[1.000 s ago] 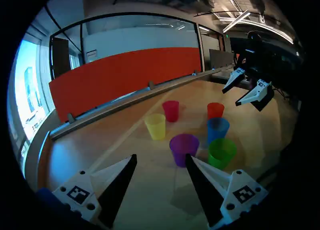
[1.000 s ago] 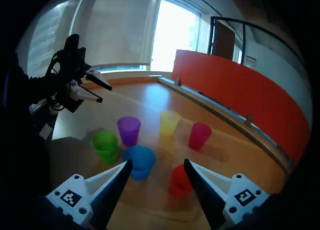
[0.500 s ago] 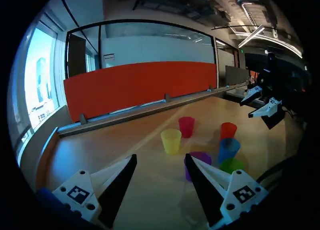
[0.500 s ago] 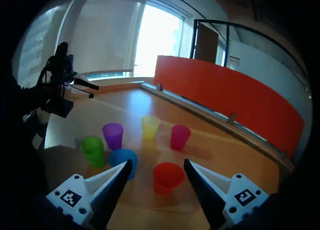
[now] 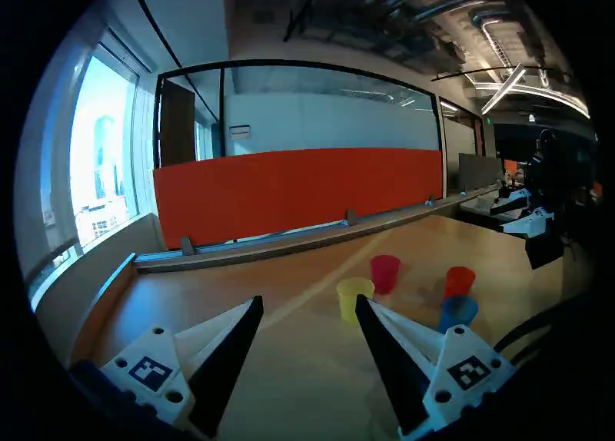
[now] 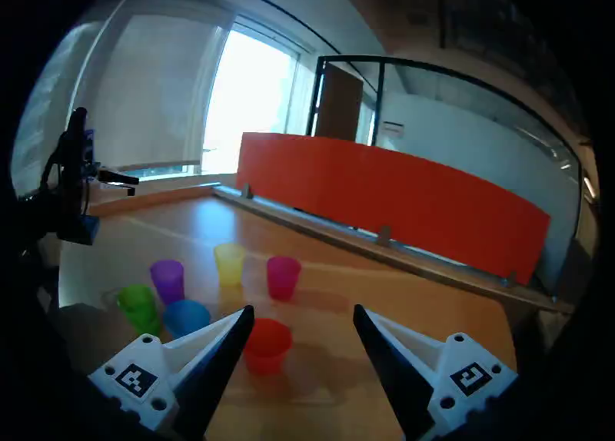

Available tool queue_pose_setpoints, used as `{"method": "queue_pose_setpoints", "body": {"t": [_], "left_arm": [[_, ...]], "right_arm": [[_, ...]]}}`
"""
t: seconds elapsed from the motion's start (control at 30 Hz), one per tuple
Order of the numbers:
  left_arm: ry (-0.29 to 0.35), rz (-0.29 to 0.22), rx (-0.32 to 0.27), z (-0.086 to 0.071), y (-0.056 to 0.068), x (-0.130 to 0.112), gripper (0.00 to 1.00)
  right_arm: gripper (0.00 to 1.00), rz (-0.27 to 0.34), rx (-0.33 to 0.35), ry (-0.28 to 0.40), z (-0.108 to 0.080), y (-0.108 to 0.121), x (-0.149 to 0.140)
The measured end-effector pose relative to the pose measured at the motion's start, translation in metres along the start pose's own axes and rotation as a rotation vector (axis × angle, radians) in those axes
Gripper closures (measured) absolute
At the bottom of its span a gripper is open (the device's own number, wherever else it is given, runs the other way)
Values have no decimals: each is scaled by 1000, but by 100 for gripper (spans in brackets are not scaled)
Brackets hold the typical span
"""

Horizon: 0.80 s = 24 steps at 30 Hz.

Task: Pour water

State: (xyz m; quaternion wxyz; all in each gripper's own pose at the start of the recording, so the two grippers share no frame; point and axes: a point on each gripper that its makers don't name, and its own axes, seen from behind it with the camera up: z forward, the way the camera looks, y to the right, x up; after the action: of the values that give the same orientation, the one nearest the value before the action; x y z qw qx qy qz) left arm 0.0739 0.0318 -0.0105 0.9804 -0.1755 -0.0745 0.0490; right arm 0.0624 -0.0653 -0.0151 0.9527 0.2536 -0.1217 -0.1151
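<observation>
A light wooden surface (image 6: 361, 287) is seen in the right gripper view, and six plastic cups are stood upright on it in a loose ring. Around that ring, a yellow cup (image 6: 229, 263) is placed at 12 o'clock, a pink cup (image 6: 283, 276) at 2, a red cup (image 6: 267, 346) at 5, a blue cup (image 6: 186, 316) at 8, a green cup (image 6: 138, 306) at 9 and a purple cup (image 6: 167, 280) at 10.
</observation>
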Motion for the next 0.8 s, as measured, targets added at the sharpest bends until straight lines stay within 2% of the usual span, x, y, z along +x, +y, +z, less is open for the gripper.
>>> {"method": "queue_pose_setpoints", "body": {"t": [0.17, 0.43, 0.57, 0.8], "left_arm": [[43, 8, 38, -2, -2, 8, 11], [108, -12, 111, -7, -7, 18, 11], [132, -35, 149, -10, -10, 18, 11], [177, -78, 184, -8, -8, 18, 11]], "right_arm": [[0, 1, -91, 39, -4, 18, 1], [0, 33, -237, 139, -9, 38, 15], [0, 61, -312, 182, -13, 48, 18], [0, 104, -400, 220, -16, 56, 14]]}}
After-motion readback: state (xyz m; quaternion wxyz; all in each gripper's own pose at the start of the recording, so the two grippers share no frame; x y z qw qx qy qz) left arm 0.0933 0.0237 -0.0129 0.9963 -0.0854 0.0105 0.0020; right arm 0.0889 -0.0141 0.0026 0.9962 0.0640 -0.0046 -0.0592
